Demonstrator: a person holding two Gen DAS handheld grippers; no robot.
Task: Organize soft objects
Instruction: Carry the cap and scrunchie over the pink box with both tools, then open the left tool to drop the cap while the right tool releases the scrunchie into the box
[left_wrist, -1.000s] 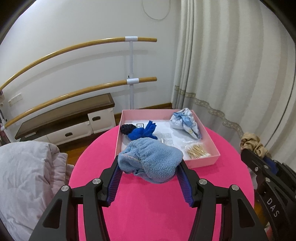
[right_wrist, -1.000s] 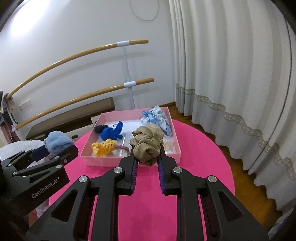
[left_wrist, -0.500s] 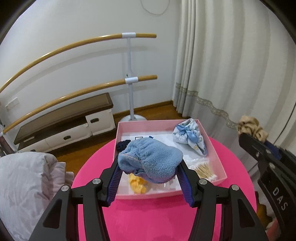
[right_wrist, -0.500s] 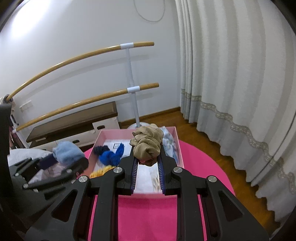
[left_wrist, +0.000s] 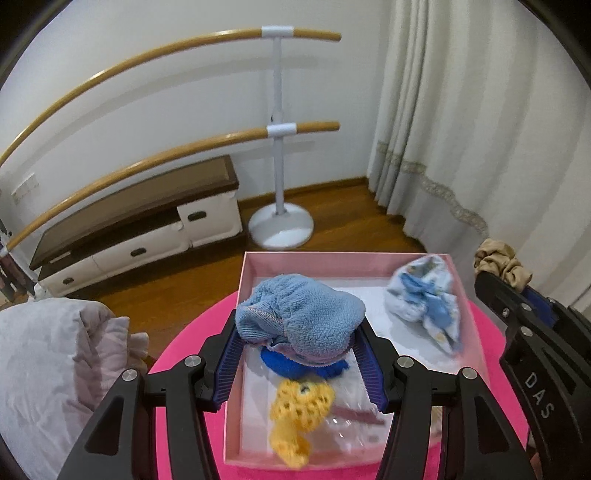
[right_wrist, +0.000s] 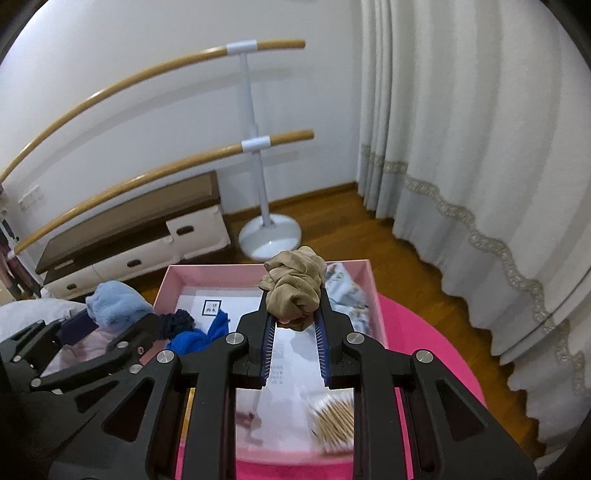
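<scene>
Both hand-held grippers hang over the shallow pink cardboard box (left_wrist: 255, 269) that sits on the round hot-pink table (left_wrist: 184, 350). The left hand-held gripper (left_wrist: 300, 341) is clamped on a fluffy light-blue terry cloth (left_wrist: 299, 314), its blue ribbed pads pressed into either side of the bundle, which is held above the left part of the box. Below the cloth lie a royal-blue knitted piece (left_wrist: 291, 363) and a yellow crocheted piece (left_wrist: 299, 410) on the box floor. The right hand-held gripper (right_wrist: 294, 317) is closed tight on a scrunched tan fabric scrunchie (right_wrist: 293, 284), held at the fingertips above the far right part of the box. Just beside it, in the far right corner, rests a white-and-blue patterned cloth bundle (left_wrist: 424, 302). A dark navy knitted piece (right_wrist: 177, 323) lies near the royal-blue one. A clear bag of wooden-stick cotton swabs (right_wrist: 332, 417) sits at the near right of the box, blurred. Behind the table stand a wooden double barre on a white stand (left_wrist: 279, 129), a low white cabinet with a brown top (left_wrist: 147, 221), and cream curtains (left_wrist: 480, 129).
</scene>
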